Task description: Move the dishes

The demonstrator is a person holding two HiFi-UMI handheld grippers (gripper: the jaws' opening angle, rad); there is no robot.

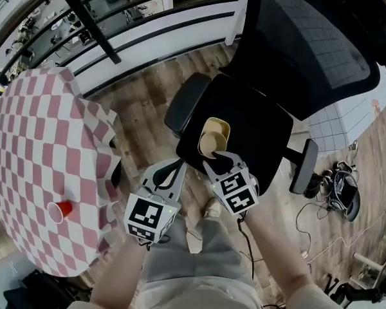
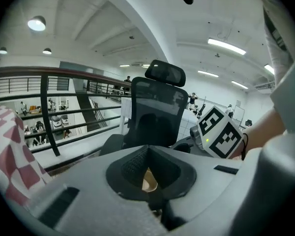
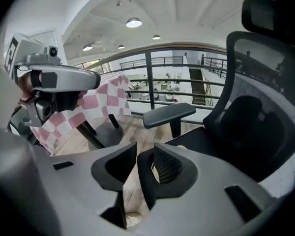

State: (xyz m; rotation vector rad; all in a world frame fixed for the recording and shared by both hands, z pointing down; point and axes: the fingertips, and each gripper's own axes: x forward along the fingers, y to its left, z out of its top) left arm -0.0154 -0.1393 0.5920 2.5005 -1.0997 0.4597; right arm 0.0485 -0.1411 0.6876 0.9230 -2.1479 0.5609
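A stack of tan dishes (image 1: 213, 137), a round bowl on a squarish plate, lies on the black seat (image 1: 264, 131) of an office chair. My right gripper (image 1: 222, 159) hovers just at the near edge of the stack, its jaws open with a narrow empty gap, as the right gripper view (image 3: 145, 149) shows. My left gripper (image 1: 167, 167) hangs off the seat's near left corner, over the floor. Its jaws (image 2: 147, 149) meet at the tips and hold nothing. A sliver of the dishes (image 2: 148, 181) shows behind them.
A table with a red and white checked cloth (image 1: 32, 140) stands at the left, with a red cup (image 1: 63, 209) on it. The chair's armrest (image 1: 186, 102) juts out to the left of the dishes. A railing (image 1: 90, 18) runs behind. Cables (image 1: 341, 192) lie on the floor at the right.
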